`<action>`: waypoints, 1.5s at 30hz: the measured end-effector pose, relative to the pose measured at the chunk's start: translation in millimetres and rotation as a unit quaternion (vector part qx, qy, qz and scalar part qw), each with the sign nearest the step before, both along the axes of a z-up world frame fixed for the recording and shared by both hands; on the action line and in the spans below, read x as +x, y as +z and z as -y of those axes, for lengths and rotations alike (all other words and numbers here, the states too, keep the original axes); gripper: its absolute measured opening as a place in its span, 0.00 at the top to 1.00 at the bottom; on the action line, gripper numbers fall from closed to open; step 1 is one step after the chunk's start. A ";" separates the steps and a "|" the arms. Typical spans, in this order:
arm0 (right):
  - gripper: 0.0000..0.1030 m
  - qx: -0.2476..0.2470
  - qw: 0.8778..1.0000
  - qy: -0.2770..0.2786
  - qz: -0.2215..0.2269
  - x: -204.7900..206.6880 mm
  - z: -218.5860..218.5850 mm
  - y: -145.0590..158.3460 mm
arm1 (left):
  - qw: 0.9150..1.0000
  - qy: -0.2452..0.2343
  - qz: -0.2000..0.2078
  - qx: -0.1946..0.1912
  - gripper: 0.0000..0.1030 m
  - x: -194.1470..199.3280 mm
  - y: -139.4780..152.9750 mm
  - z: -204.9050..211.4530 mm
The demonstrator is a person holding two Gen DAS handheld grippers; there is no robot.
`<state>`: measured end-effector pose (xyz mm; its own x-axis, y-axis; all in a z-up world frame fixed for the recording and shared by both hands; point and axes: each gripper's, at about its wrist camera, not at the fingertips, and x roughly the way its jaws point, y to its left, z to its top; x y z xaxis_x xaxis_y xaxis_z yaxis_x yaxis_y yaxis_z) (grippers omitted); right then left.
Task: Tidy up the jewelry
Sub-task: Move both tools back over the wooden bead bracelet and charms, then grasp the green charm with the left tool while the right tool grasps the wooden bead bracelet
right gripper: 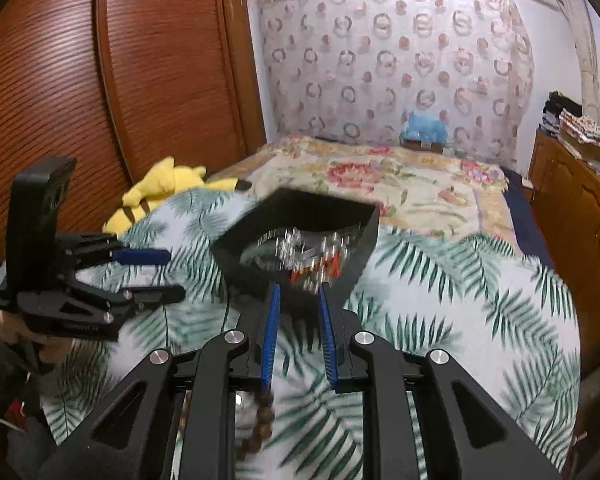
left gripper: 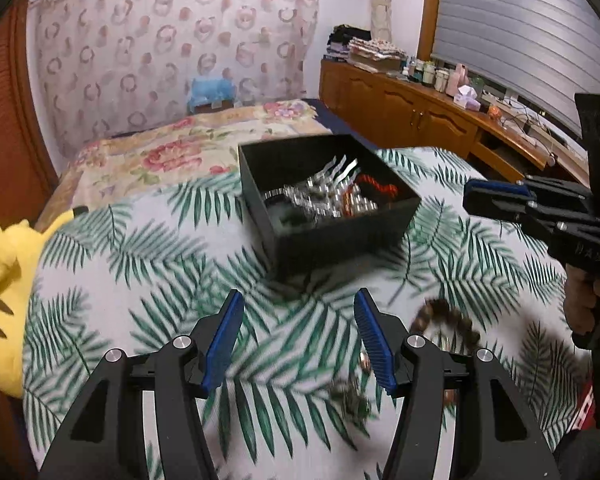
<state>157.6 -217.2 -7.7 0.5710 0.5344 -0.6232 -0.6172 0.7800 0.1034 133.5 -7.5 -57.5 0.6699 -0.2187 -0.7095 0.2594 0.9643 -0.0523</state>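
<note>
Hovering left gripper (left gripper: 299, 334) fingers wide apart, right gripper (right gripper: 298, 332) fingers narrowly parted, empty, needing descent onto brown wooden bead bracelet (left gripper: 446, 320) before black square cardboard box (left gripper: 324, 196).

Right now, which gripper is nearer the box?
Right, it seems. The right gripper has its tips at the near wall of the box; the left gripper stops a little short of the box's near corner.

Motion blur smears silver and red jewelry inside open black square box (right gripper: 340, 220) ahead of right tool; pieces can't be told apart. Brown beaded bracelet (right gripper: 262, 420) partly hidden under right tool's left finger. Yellow plush toy (left gripper: 0, 280) cut off by frame edge.
</note>
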 end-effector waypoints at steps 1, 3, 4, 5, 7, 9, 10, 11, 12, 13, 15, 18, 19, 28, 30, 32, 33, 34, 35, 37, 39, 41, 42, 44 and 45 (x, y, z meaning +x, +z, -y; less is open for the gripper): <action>0.79 -0.005 1.000 0.000 -0.004 -2.5 -0.7 -4.3 | 1.000 0.001 -0.004 -0.002 0.47 -3.2 -3.2 -0.6; 0.79 -0.018 1.000 0.003 -0.018 -9.5 -1.4 -15.9 | 1.000 0.003 -0.010 -0.008 0.47 -8.8 -8.7 -2.8; 0.79 -0.022 0.999 0.005 -0.023 -12.0 -2.5 -20.9 | 1.000 0.005 -0.013 -0.011 0.46 -11.2 -11.3 -4.2; 0.79 -0.026 0.999 0.006 -0.028 -13.8 -3.5 -25.4 | 1.000 0.005 -0.016 -0.014 0.46 -13.9 -13.8 -6.8; 0.79 -0.032 0.999 0.009 -0.038 -16.6 -2.9 -33.9 | 1.000 0.006 -0.022 -0.016 0.43 -18.3 -18.3 -8.1; 0.79 -0.033 0.998 0.010 -0.047 -18.6 -3.3 -40.1 | 1.000 0.004 -0.026 -0.016 0.40 -22.7 -21.6 -8.6; 0.79 -0.035 0.998 0.012 -0.052 -19.5 -3.7 -43.6 | 0.999 0.003 -0.028 -0.015 0.40 -24.8 -23.0 -8.6; 0.79 -0.037 0.998 0.014 -0.056 -19.4 -5.2 -46.0 | 0.999 0.002 -0.031 -0.015 0.40 -27.7 -24.8 -8.9; 0.79 -0.040 0.997 0.017 -0.060 -20.3 -6.5 -48.9 | 0.999 0.002 -0.033 -0.016 0.40 -28.2 -25.0 -8.5; 0.79 -0.043 0.997 0.020 -0.062 -21.1 -7.9 -51.0 | 0.999 0.001 -0.035 -0.015 0.40 -29.4 -26.4 -8.4; 0.79 -0.046 0.997 0.024 -0.065 -22.1 -9.8 -53.9 | 0.999 -0.002 -0.039 -0.013 0.40 -31.4 -29.3 -7.0; 0.79 -0.052 0.996 0.027 -0.066 -21.4 -11.8 -56.5 | 0.999 -0.006 -0.044 -0.013 0.40 -32.7 -32.3 -2.5; 0.79 -0.055 0.996 0.027 -0.067 -21.2 -12.8 -57.1 | 0.999 -0.007 -0.044 -0.013 0.40 -32.7 -32.6 -1.3; 0.79 -0.069 0.996 0.021 -0.060 -20.0 -14.1 -59.9 | 0.999 -0.021 -0.040 0.003 0.45 -33.3 -33.3 16.2; 0.79 -0.065 0.996 0.022 -0.064 -20.0 -12.6 -60.6 | 0.999 -0.024 -0.042 0.005 0.53 -33.2 -33.9 18.8; 0.79 -0.065 0.996 0.022 -0.065 -19.8 -12.2 -60.4 | 0.999 -0.025 -0.043 0.008 0.60 -33.0 -34.4 21.2; 0.79 -0.066 0.995 0.023 -0.066 -19.4 -12.7 -60.8 | 0.999 -0.024 -0.044 0.010 0.61 -32.7 -35.0 21.9; 0.79 -0.068 0.995 0.023 -0.067 -19.4 -13.4 -60.9 | 0.999 -0.023 -0.044 0.011 0.63 -32.2 -35.5 22.2; 0.79 -0.070 0.995 0.023 -0.066 -19.6 -14.1 -61.3 | 0.999 -0.023 -0.045 0.011 0.68 -31.9 -35.8 22.6; 0.79 -0.072 0.995 0.024 -0.064 -19.3 -14.5 -61.4 | 0.999 -0.022 -0.043 0.015 0.76 -32.4 -36.9 24.1; 0.79 -0.073 0.995 0.024 -0.064 -18.8 -15.4 -61.4 | 0.999 -0.024 -0.043 0.012 0.87 -32.7 -37.1 23.8; 0.79 -0.073 0.995 0.023 -0.064 -18.8 -15.4 -61.5 | 0.999 -0.025 -0.044 0.004 0.92 -33.6 -37.3 23.2; 0.79 -0.074 0.995 0.023 -0.063 -19.0 -15.7 -61.7 | 0.999 -0.023 -0.043 0.003 0.92 -34.8 -36.1 22.6; 0.79 -0.078 0.995 0.023 -0.061 -19.6 -16.5 -61.9 | 0.999 -0.021 -0.038 0.001 0.93 -38.7 -32.3 21.7; 0.79 -0.079 0.995 0.023 -0.060 -19.8 -17.1 -62.3 | 0.999 -0.020 -0.033 0.000 0.93 -41.3 -29.8 21.3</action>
<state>137.8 -200.1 -70.0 0.4643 0.4486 -0.7636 -0.6434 0.7634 0.0573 92.1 -28.8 -87.3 0.6119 -0.2435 -0.7525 0.2931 0.9535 -0.0701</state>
